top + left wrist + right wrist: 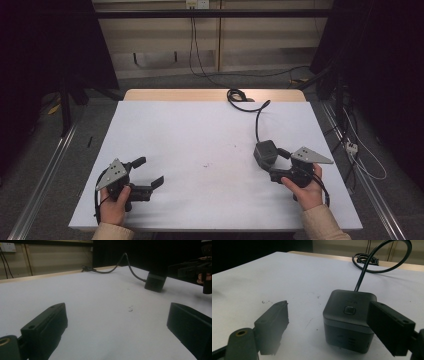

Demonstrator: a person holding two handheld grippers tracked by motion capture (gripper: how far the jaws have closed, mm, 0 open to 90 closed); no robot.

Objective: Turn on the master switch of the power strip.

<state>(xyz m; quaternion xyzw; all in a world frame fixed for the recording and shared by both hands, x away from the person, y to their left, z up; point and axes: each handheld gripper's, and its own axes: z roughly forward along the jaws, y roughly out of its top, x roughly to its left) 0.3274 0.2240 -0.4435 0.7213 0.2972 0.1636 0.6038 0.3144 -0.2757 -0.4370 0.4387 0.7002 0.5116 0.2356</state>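
A dark grey cube-shaped power block (265, 152) with a square button on top (349, 310) stands on the white table (200, 130), right of centre. Its black cable (257, 120) runs to a coil (237, 95) at the far edge. My right gripper (276, 164) is open. In the right gripper view the cube (348, 317) stands between the jaws, close against the right one; I cannot tell if they touch. My left gripper (148, 171) rests open at the near left with nothing between its jaws. From the left gripper view the cube (155, 282) stands far off.
A few dark specks (205, 165) mark the table's middle. A strip of bare wood (175, 95) shows along the far edge. Cables (360, 155) and metal rails (45, 170) lie on the floor on both sides. Dark curtains hang left and right.
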